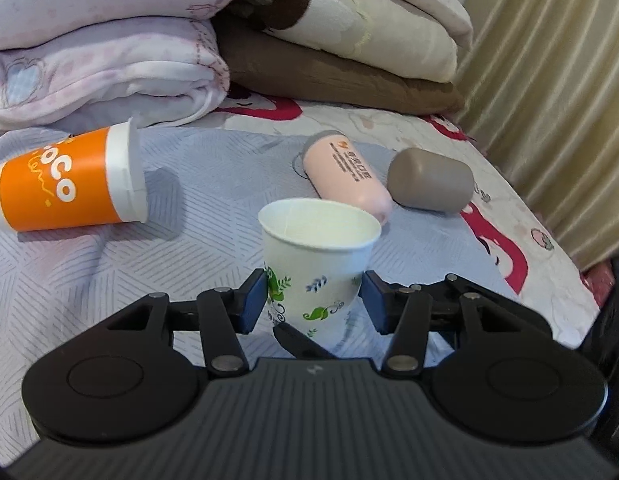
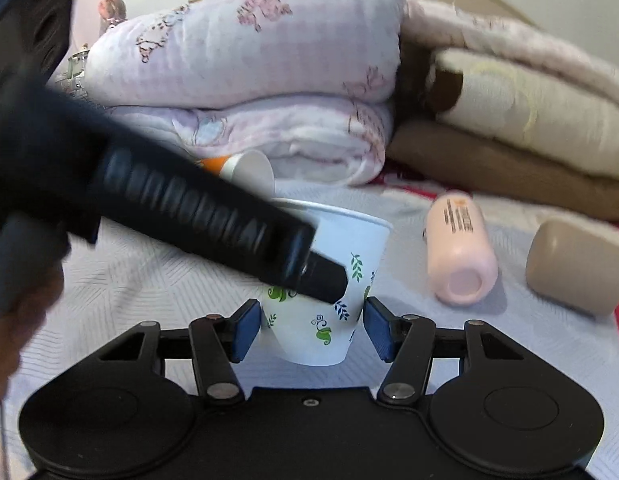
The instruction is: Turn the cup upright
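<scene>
A white paper cup with green leaf prints (image 1: pixel 315 258) stands upright on the bed, mouth up. My left gripper (image 1: pixel 315 304) has its blue pads on both sides of the cup's lower body; the left pad touches it and the right pad stands a small gap away. In the right wrist view the same cup (image 2: pixel 329 320) sits between the pads of my right gripper (image 2: pixel 313 326), with slight gaps on both sides. The left gripper's black body (image 2: pixel 197 208) crosses in front of the cup's rim there. An orange and white cup (image 1: pixel 69 184) lies on its side at the left.
A pink bottle (image 1: pixel 347 174) and a taupe cap (image 1: pixel 429 180) lie on the bedspread behind the cup. Folded blankets (image 1: pixel 109 60) are stacked at the back. A beige curtain (image 1: pixel 549 100) hangs at the right, past the bed edge.
</scene>
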Available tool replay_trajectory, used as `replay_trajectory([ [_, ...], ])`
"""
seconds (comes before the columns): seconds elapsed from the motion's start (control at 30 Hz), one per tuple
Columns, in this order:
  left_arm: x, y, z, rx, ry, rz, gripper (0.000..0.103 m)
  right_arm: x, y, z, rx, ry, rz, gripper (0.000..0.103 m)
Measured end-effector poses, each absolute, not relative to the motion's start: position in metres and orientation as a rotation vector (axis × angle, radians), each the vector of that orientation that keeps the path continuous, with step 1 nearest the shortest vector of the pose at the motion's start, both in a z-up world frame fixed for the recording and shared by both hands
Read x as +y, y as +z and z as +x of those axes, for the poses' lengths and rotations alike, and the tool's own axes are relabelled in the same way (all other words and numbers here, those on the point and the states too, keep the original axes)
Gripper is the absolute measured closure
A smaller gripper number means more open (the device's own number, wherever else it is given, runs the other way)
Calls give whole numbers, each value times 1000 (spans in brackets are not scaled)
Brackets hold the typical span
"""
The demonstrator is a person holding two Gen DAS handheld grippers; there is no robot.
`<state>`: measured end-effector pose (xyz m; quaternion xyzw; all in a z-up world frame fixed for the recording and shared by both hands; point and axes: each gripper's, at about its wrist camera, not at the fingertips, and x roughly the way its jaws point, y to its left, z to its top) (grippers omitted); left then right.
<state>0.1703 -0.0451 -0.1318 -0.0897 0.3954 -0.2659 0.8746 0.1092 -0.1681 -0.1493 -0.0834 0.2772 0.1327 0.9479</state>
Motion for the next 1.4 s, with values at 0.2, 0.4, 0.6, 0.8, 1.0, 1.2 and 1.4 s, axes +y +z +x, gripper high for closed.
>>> replay_trajectory([
  [0.2,-53,-145,166,853,-530,-122,53,-146,-178,108,502,235,-338,41],
  [0.4,-55,-147,163,881,-544,-134,53,-152,-177,106,530,214,-299,37],
  [0.6,-49,-143,156,958,-540,-133,49,-142,-161,99,624,256,-298,21],
  [0.8,-35,-124,141,979,-511,-151,47,-153,-140,97,754,235,-206,21],
  [1.0,-38,-100,123,968,-497,-120,47,-169,-118,78,793,198,-121,21],
  [1.2,-38,-77,98,989,-426,-121,46,-175,-90,58,806,185,-78,21],
  [1.4,-22,-52,79,986,-344,-153,44,-188,-68,39,818,141,-110,20],
])
